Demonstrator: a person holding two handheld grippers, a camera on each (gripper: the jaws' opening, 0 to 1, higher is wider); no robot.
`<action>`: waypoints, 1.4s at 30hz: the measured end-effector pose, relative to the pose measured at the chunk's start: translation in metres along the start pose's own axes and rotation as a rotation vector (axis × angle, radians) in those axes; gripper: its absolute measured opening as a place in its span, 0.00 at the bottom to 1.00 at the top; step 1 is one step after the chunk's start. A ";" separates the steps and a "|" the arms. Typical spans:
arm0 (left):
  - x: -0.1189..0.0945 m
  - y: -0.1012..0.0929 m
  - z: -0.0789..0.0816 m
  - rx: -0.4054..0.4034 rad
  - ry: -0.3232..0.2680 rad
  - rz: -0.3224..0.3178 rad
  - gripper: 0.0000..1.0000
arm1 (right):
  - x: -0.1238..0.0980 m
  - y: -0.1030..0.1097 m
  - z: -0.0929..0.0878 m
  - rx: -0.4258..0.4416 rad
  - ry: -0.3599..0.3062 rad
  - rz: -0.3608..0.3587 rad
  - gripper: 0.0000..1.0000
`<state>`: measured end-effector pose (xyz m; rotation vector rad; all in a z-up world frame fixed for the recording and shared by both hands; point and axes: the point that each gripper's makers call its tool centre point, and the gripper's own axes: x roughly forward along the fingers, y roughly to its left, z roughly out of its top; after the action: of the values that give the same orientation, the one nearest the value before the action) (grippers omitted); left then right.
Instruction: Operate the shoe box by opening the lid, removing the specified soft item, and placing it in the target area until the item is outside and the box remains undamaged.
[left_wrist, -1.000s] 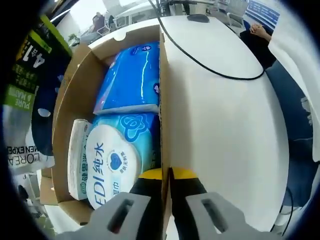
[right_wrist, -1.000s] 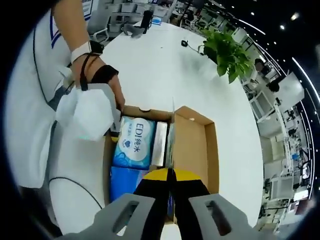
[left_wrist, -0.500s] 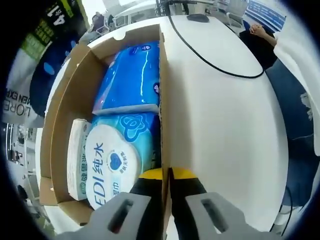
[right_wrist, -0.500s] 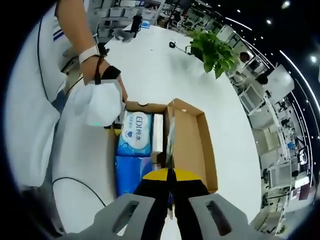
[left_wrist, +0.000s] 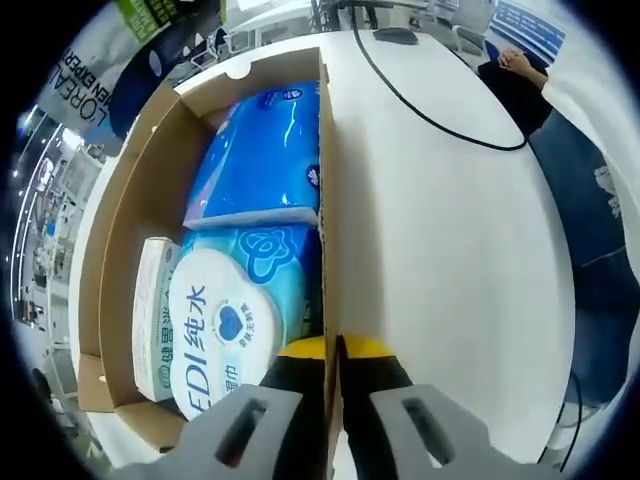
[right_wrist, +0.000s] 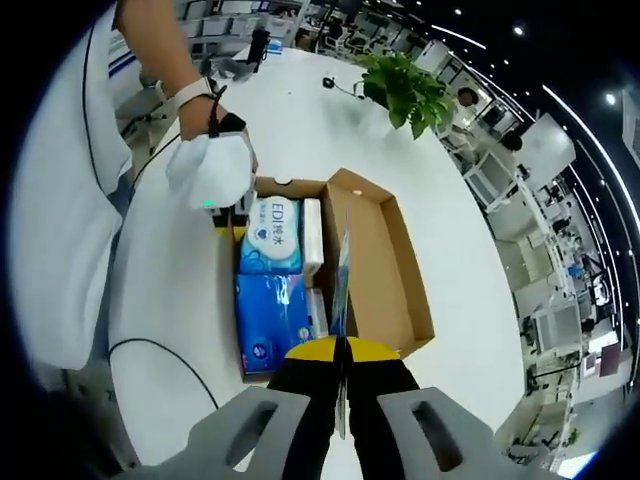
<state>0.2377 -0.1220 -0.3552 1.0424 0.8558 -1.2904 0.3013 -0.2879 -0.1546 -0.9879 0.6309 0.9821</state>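
Shoe box (right_wrist: 375, 265) of plain brown cardboard, wall pinched by left hand-held gripper (left_wrist: 331, 350); thin glossy sachet (right_wrist: 341, 290) in right hand-held gripper (right_wrist: 339, 352).

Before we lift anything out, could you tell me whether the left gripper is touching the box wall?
Touching. In the left gripper view, the left gripper is shut on the box wall, whose edge runs down between the yellow-tipped jaws with no gap.

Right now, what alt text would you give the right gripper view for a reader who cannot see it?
The right gripper, shut on a thin flat package, holds it edge-on above an open cardboard shoe box on a white table. Blue wipe packs fill the box's left half; the left gripper meets its far corner.
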 end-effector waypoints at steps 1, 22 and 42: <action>0.000 0.000 0.000 0.000 0.003 0.001 0.01 | -0.001 0.000 -0.002 0.002 0.000 -0.002 0.00; 0.002 0.002 -0.003 -0.006 0.042 0.001 0.01 | -0.015 -0.007 -0.063 0.066 0.001 -0.028 0.00; 0.002 0.002 -0.005 -0.009 0.093 0.008 0.01 | -0.021 -0.011 -0.114 0.120 0.014 -0.042 0.00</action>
<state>0.2398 -0.1179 -0.3590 1.1042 0.9260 -1.2382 0.3004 -0.4004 -0.1834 -0.8991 0.6704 0.8904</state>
